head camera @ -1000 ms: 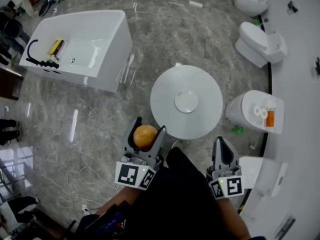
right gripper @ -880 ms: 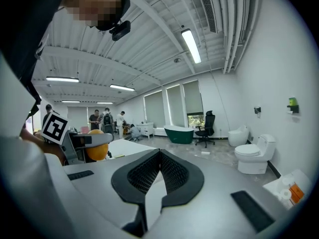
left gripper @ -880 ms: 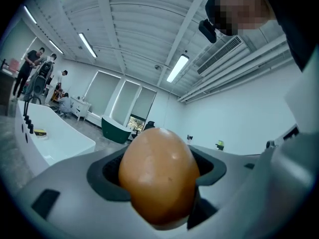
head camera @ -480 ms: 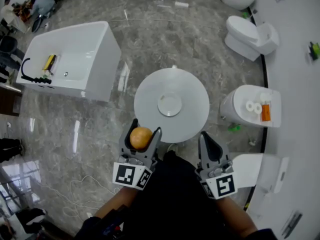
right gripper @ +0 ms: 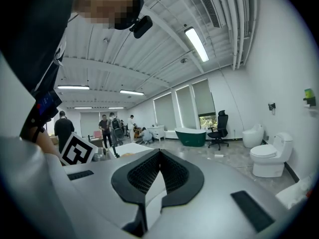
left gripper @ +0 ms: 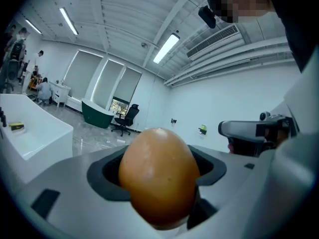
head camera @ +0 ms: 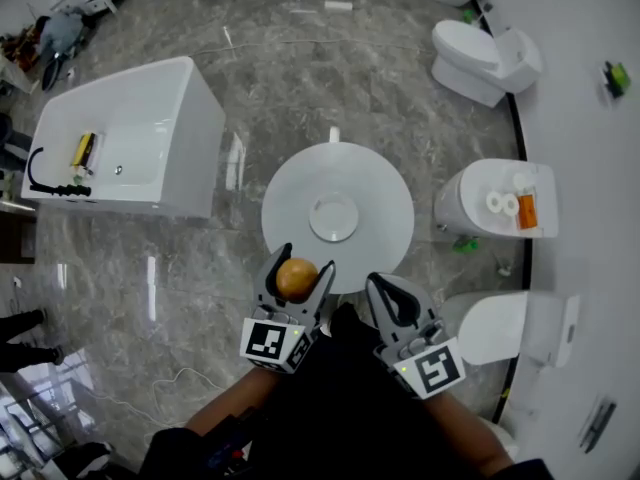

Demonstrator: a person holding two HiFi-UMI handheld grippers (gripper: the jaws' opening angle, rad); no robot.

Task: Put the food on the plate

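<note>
A brown egg-shaped food (head camera: 297, 279) sits between the jaws of my left gripper (head camera: 304, 264), which is shut on it, just at the near edge of the round white table (head camera: 380, 183). In the left gripper view the food (left gripper: 158, 176) fills the space between the grey jaws. A small white plate (head camera: 333, 217) lies bare at the table's middle, a short way beyond the food. My right gripper (head camera: 380, 284) hovers to the right of the left one, by the table's near rim. Its jaws are pressed together with nothing in them, as the right gripper view shows (right gripper: 158, 156).
A white bathtub (head camera: 120, 138) stands far left. White toilets ring the right side: one at the back (head camera: 480, 43), one beside the table (head camera: 490, 208) carrying paper rolls and an orange bottle, one near me (head camera: 500, 328). A thin cable (head camera: 150, 393) trails over the grey marble floor.
Both grippers have come closer to the table's near edge, and the right one has shifted left toward the left one. The food stays held in the left gripper.
</note>
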